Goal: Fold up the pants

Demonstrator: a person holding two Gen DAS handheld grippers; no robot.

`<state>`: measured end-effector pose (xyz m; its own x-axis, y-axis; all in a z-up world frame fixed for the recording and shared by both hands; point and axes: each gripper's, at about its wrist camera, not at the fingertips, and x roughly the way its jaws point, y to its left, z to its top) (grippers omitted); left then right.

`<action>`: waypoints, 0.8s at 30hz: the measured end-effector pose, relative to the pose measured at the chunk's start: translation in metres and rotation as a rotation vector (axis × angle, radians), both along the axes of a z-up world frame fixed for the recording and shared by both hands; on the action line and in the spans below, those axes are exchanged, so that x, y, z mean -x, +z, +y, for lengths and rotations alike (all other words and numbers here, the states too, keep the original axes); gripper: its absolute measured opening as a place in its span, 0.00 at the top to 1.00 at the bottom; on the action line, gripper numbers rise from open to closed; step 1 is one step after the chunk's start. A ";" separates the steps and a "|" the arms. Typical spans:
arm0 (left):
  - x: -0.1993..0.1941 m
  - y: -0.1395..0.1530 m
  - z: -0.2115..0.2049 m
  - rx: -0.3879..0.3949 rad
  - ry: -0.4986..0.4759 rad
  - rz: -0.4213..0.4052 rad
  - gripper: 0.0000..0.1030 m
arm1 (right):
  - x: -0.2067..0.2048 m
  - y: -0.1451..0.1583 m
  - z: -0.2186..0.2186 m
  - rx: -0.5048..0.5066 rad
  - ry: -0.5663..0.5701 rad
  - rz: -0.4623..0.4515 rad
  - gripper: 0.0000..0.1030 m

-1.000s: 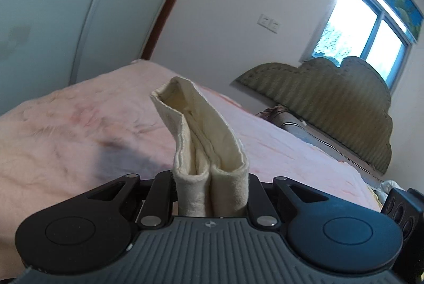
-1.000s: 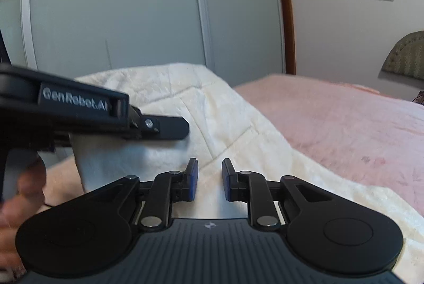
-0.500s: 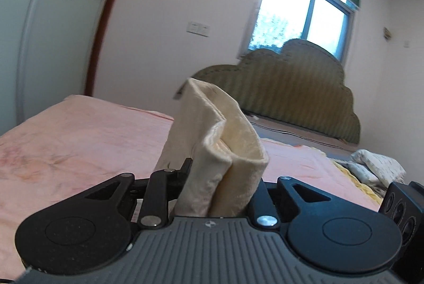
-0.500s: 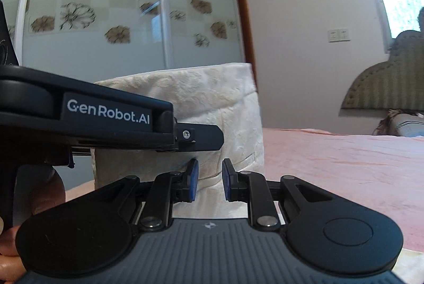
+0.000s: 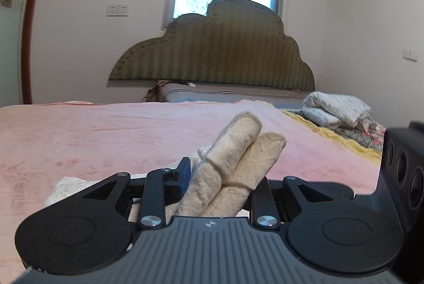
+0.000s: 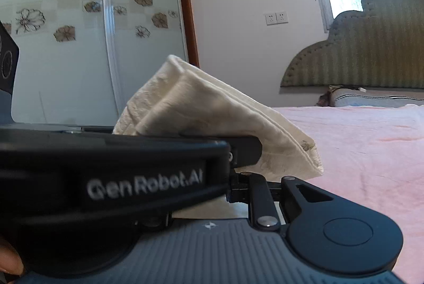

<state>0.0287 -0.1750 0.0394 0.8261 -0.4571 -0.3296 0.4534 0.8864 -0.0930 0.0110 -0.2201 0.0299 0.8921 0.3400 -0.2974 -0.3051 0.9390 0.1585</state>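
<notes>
The cream pants are bunched in thick folded layers between the fingers of my left gripper, which is shut on them low over the pink bed. In the right wrist view the same folded cream pants stick up and to the right from the left gripper body, which crosses in front and hides most of my right gripper. Only its right finger shows, with cloth beside it; I cannot tell whether it holds anything.
A green scalloped headboard and a window stand at the far end of the bed. Folded white cloth lies on a yellow blanket at the right. A glass wardrobe door with flower prints stands to the left.
My left gripper has swung toward the headboard and come down near the bed with the pants. It has moved across the front of my right gripper, which it now hides.
</notes>
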 end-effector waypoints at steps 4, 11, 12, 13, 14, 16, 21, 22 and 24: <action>-0.003 -0.014 -0.023 -0.006 -0.031 0.018 0.74 | -0.002 -0.008 -0.014 0.080 0.000 0.021 0.80; -0.014 -0.044 -0.051 -0.032 -0.080 0.117 0.71 | -0.008 -0.034 -0.052 0.004 -0.010 0.125 0.77; -0.017 -0.049 -0.052 -0.036 -0.087 0.140 0.71 | -0.010 -0.038 -0.056 -0.021 -0.017 0.155 0.72; -0.018 -0.053 -0.054 -0.045 -0.096 0.158 0.71 | -0.012 -0.043 -0.059 -0.038 -0.032 0.186 0.70; -0.020 -0.057 -0.054 -0.054 -0.102 0.176 0.70 | -0.011 -0.047 -0.060 -0.045 -0.041 0.208 0.66; -0.025 -0.067 -0.054 -0.065 -0.112 0.224 0.69 | -0.007 -0.056 -0.064 -0.052 -0.060 0.258 0.56; -0.026 -0.075 -0.053 -0.090 -0.136 0.243 0.66 | 0.018 -0.061 -0.072 -0.058 -0.083 0.294 0.43; -0.027 -0.075 -0.054 -0.094 -0.144 0.245 0.63 | 0.026 -0.062 -0.076 -0.060 -0.097 0.296 0.38; -0.027 -0.075 -0.052 -0.091 -0.168 0.260 0.54 | 0.037 -0.060 -0.081 -0.044 -0.142 0.301 0.31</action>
<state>0.0560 -0.2275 -0.0352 0.6243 -0.5392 -0.5653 0.5660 0.8109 -0.1484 -0.0259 -0.3010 -0.0301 0.8060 0.2373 -0.5423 -0.1051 0.9590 0.2633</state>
